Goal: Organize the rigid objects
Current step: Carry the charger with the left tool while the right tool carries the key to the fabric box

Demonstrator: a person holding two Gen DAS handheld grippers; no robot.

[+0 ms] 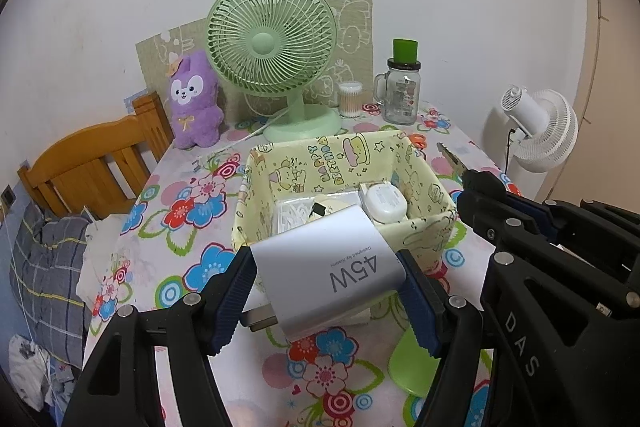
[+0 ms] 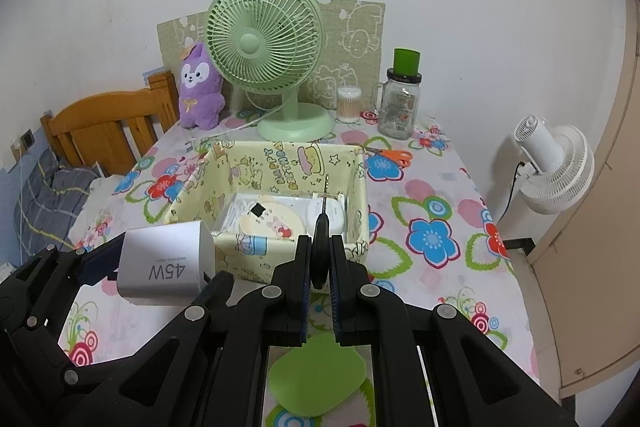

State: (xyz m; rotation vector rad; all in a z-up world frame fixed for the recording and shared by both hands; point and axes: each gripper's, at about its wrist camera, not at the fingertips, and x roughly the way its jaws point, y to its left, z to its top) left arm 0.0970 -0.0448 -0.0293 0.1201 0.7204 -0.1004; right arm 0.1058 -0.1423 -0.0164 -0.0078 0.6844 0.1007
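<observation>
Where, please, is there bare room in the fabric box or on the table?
Free: the yellow fabric box's back half, and floral tablecloth right of it, before the orange scissors. Crowded: the box's front, with white cases.

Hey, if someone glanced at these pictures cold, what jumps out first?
The white 45W charger clamped in the left gripper, just short of the yellow fabric box. Next, the key pinched edge-on in the right gripper over that box. Behind stands the green fan.
</observation>
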